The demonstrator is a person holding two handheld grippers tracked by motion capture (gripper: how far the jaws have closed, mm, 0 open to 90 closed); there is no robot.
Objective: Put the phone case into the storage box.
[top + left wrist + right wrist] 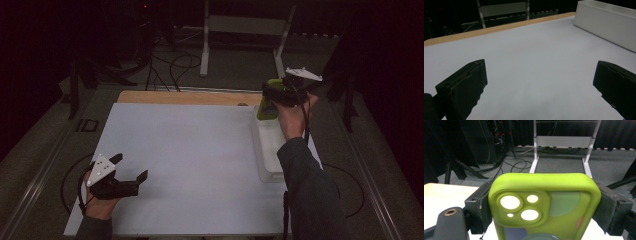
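Observation:
A lime-green phone case [541, 202] with three camera cutouts stands upright between the jaws of my right gripper [544, 205], which is shut on its two sides. In the high view the right gripper [280, 94] holds the phone case [266, 107] above the far end of a white tray [270, 150] at the table's right side. Near the front left corner of the white table top [190, 150], my left gripper [131, 170] is open and holds nothing. In its own view the left gripper [539, 85] has its jaws wide apart over bare table, with the tray [606, 23] at the upper right.
A strip of wooden table edge [190, 97] runs along the far side. Beyond it stand a white metal frame [245, 30] and loose cables [175, 65] on the floor. A dark round-topped object [450, 225] sits at the lower left of the right gripper view.

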